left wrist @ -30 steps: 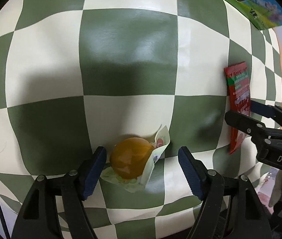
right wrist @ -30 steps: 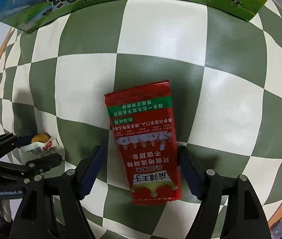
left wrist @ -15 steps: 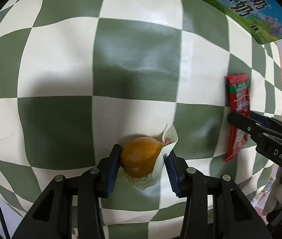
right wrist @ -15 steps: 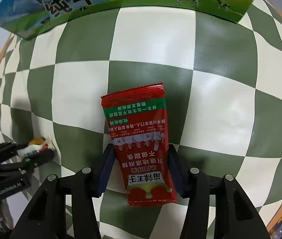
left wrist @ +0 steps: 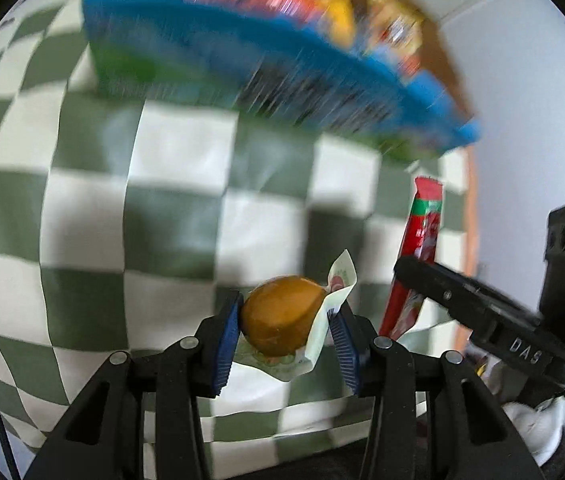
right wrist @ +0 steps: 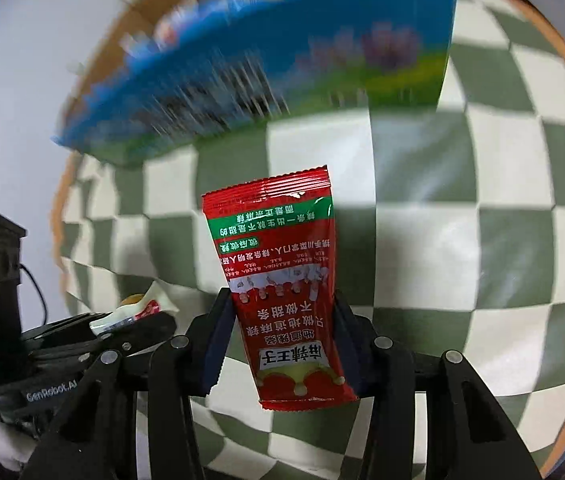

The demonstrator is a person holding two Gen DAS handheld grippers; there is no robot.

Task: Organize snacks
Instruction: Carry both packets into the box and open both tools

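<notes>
My left gripper [left wrist: 287, 306] is shut on a round golden pastry in a clear and white wrapper [left wrist: 278, 314], held up above the green-and-white checked cloth [left wrist: 82, 220]. In the right wrist view, my right gripper [right wrist: 282, 300] has a red snack packet [right wrist: 274, 232] between its blue pads; the jaws are closing and the pads press its lower half, with the packet standing up off the cloth. The left view also has that red packet [left wrist: 422, 224] at the right. At the right view's lower left, the wrapped pastry [right wrist: 138, 304] shows.
A blue and green milk box [left wrist: 242, 76] stands at the back of the cloth, blurred, with several colourful snack packs inside; it fills the top of the right view too [right wrist: 282, 60]. The table's orange edge [left wrist: 472, 184] runs beside a pale wall.
Both grippers shut on their snacks, the left on the pastry and the right on the red packet. Both then rose off the cloth and tipped up, bringing the box into view.
</notes>
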